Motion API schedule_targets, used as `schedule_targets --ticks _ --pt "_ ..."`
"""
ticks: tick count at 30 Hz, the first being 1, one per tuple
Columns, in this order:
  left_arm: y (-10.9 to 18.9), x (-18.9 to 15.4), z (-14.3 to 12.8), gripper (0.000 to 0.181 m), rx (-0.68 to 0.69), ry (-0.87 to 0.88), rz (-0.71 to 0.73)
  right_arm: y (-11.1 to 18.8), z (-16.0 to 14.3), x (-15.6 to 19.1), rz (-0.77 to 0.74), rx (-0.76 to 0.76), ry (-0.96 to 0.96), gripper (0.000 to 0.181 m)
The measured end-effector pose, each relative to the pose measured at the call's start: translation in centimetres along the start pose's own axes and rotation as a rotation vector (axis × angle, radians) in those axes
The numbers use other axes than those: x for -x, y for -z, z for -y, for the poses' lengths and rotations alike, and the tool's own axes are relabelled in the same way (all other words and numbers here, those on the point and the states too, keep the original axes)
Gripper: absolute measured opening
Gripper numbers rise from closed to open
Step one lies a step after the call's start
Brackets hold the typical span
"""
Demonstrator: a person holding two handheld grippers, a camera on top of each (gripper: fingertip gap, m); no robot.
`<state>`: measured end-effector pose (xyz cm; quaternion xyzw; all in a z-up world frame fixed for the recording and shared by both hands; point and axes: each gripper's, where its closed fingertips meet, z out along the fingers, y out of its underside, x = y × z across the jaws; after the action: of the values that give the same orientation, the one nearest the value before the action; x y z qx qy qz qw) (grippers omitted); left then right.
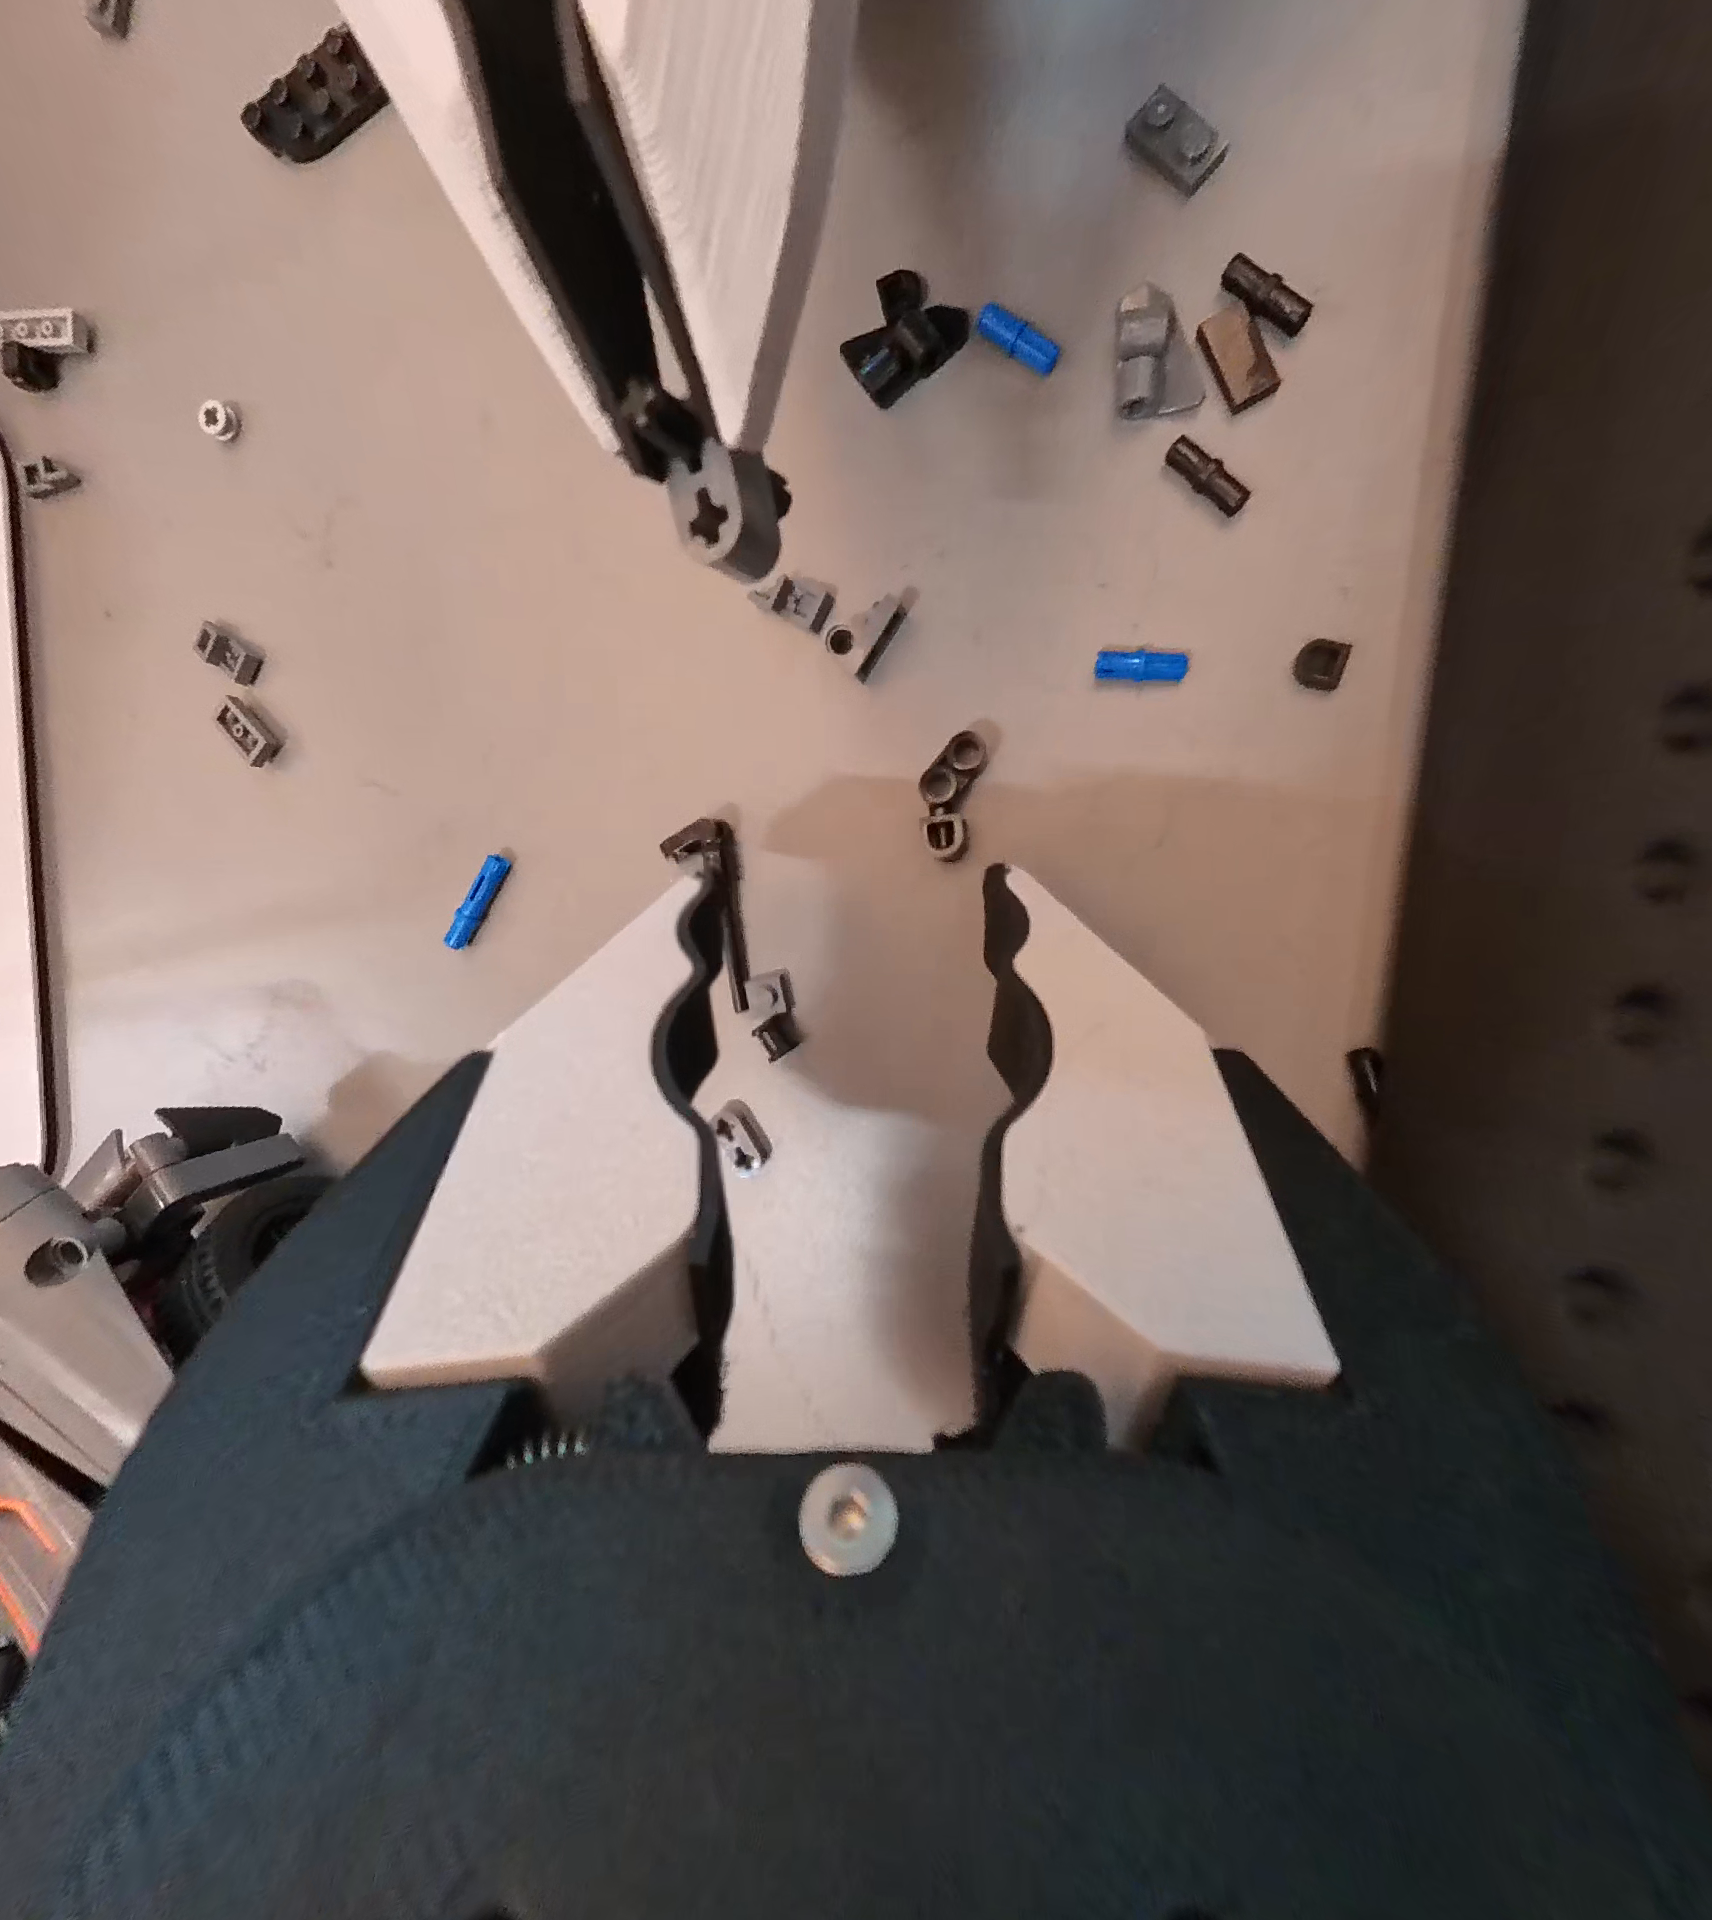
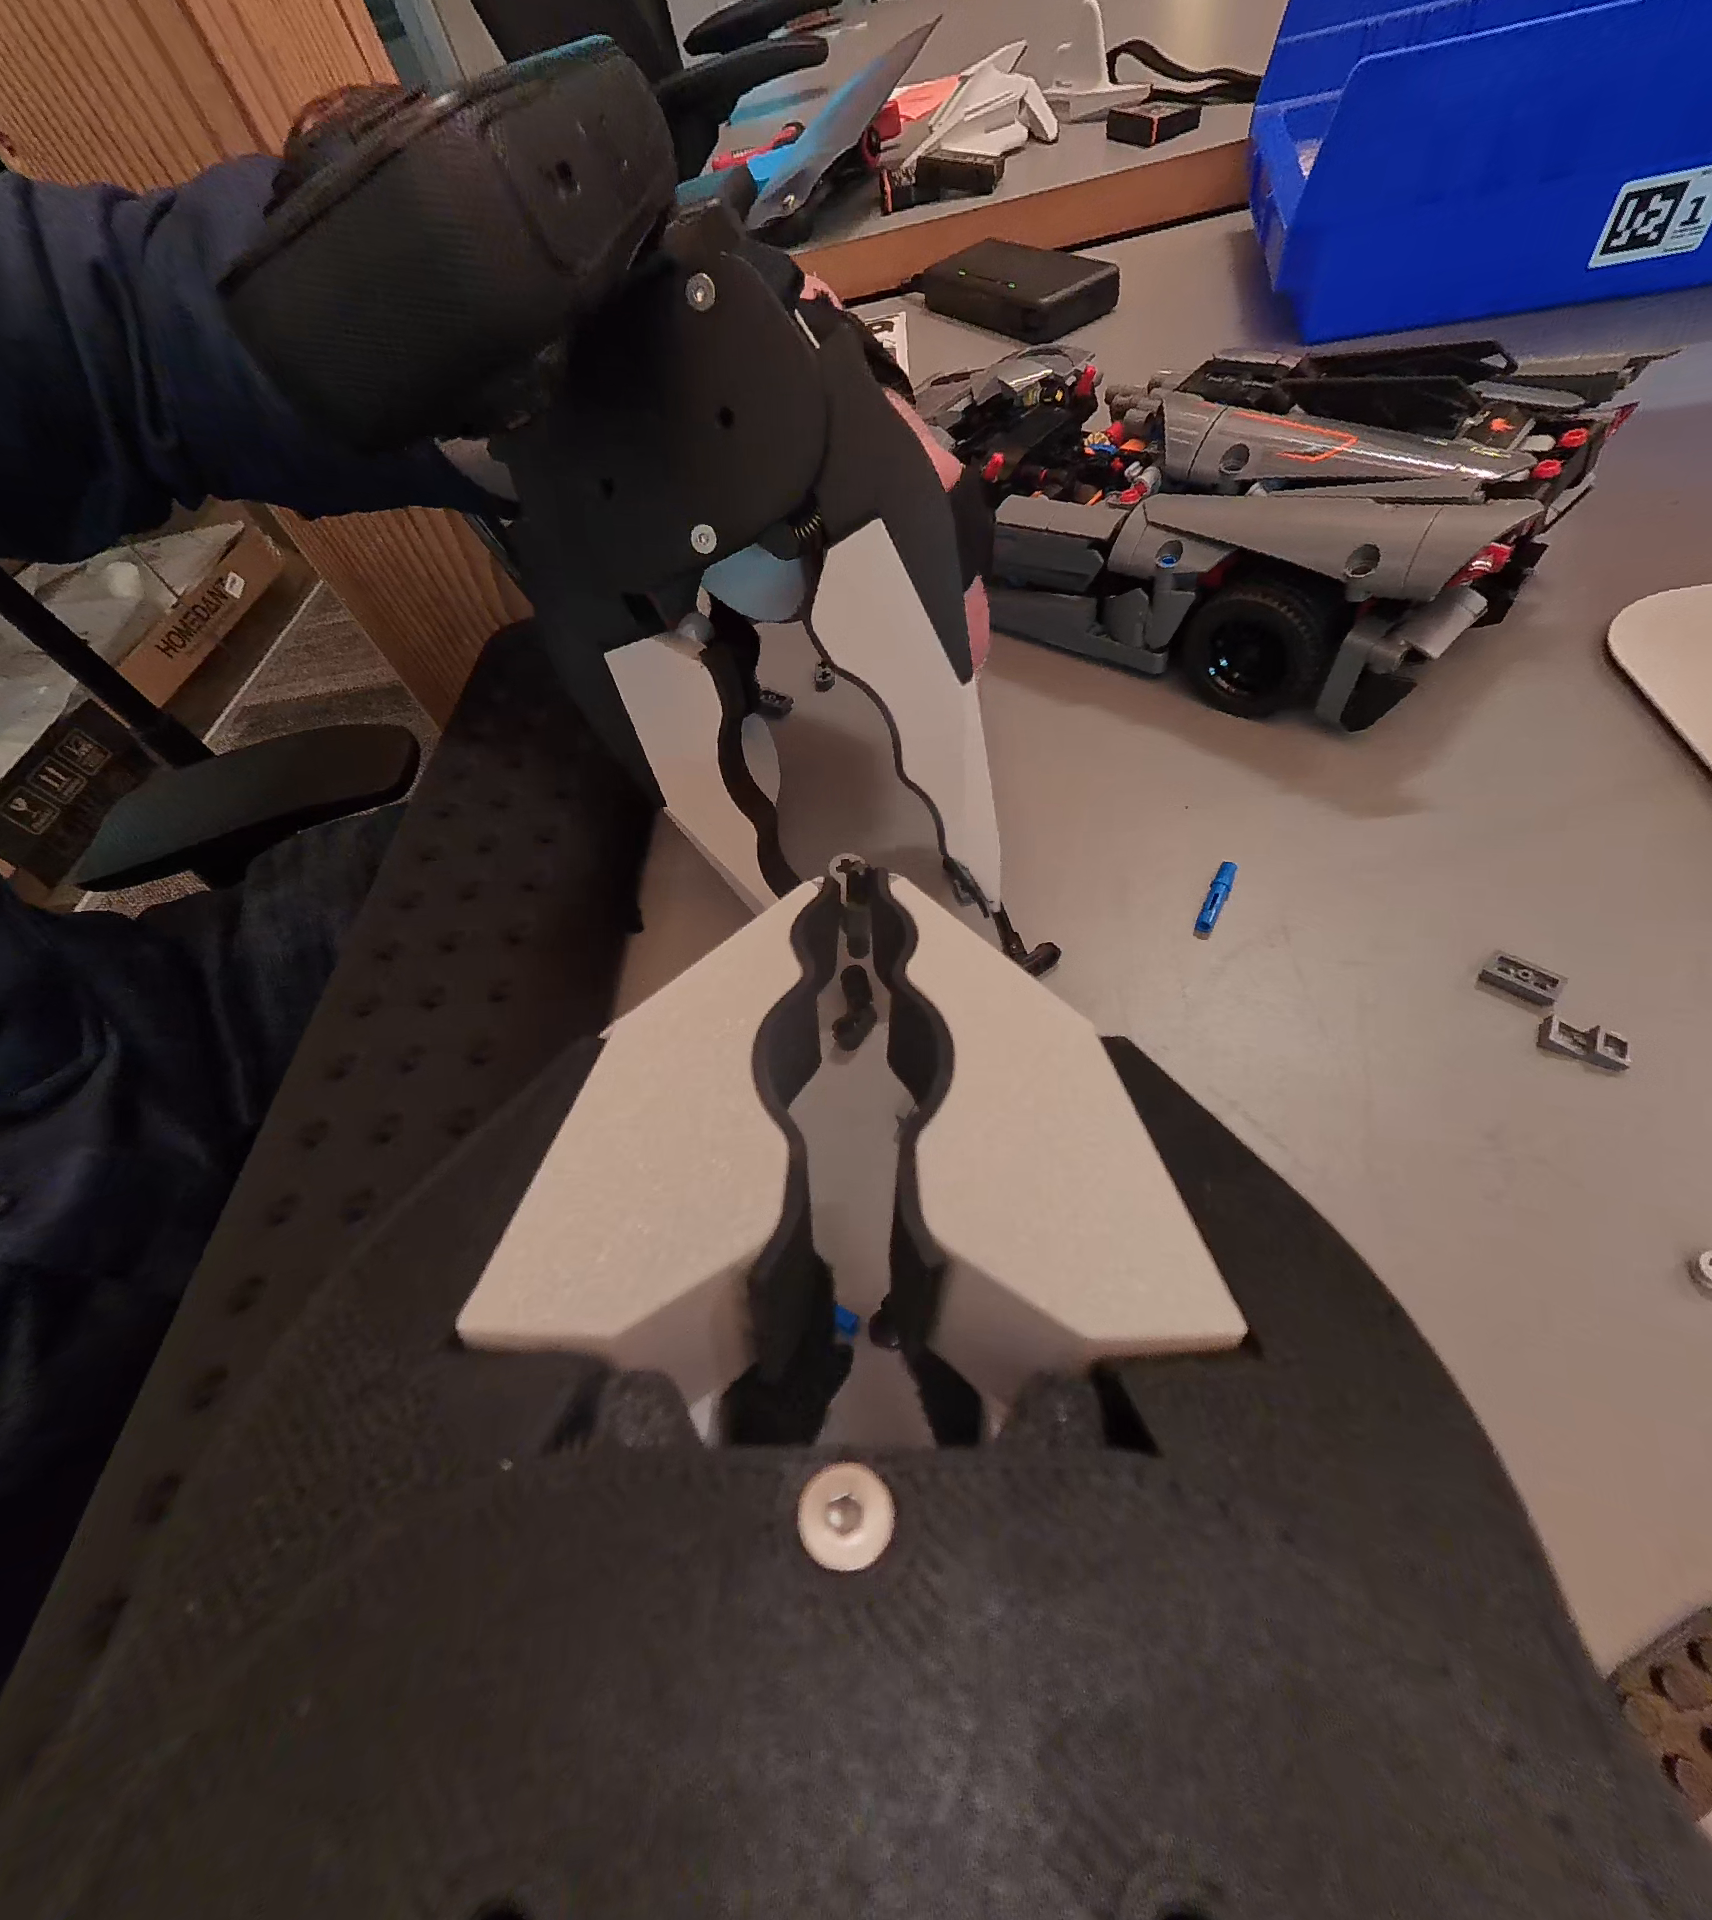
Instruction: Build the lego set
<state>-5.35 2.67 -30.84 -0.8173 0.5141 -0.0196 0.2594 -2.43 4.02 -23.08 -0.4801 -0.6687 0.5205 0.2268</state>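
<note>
My left gripper (image 1: pixel 844 883) is open and empty, low over the tan table (image 1: pixel 519 675). Between its fingers lie a dark L-shaped bar (image 1: pixel 722 904), a small grey clip piece (image 1: pixel 774 1013) and a light grey connector (image 1: pixel 743 1138). My right gripper (image 1: pixel 696 457) reaches in from the top, shut on a grey axle connector (image 1: pixel 727 509) with a black pin behind it. In the right wrist view the right gripper (image 2: pixel 850 883) pinches that connector (image 2: pixel 847 868) at its tips. The left gripper's white fingers (image 2: pixel 925 707) stand just beyond it, held by a gloved hand (image 2: pixel 436 249).
Loose pieces lie scattered: blue pins (image 1: pixel 1141 665) (image 1: pixel 478 902) (image 1: pixel 1018 338), black pins (image 1: pixel 1207 476), a black plate (image 1: pixel 312 99), grey plates (image 2: pixel 1522 977). The grey Lego car (image 2: pixel 1299 520) stands behind the left gripper. A blue bin (image 2: pixel 1506 156) is farther back. A dark perforated board (image 1: pixel 1662 935) borders the right. Across from one pair of fingers to the other is roughly 8 cm.
</note>
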Motion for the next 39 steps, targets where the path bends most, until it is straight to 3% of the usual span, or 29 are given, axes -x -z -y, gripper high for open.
schedule_targets --ticks 39 --pt "-0.47 -0.46 -0.3 0.046 0.022 0.001 -0.018 -0.2 -0.41 -0.1 -0.01 0.022 0.01 0.003"
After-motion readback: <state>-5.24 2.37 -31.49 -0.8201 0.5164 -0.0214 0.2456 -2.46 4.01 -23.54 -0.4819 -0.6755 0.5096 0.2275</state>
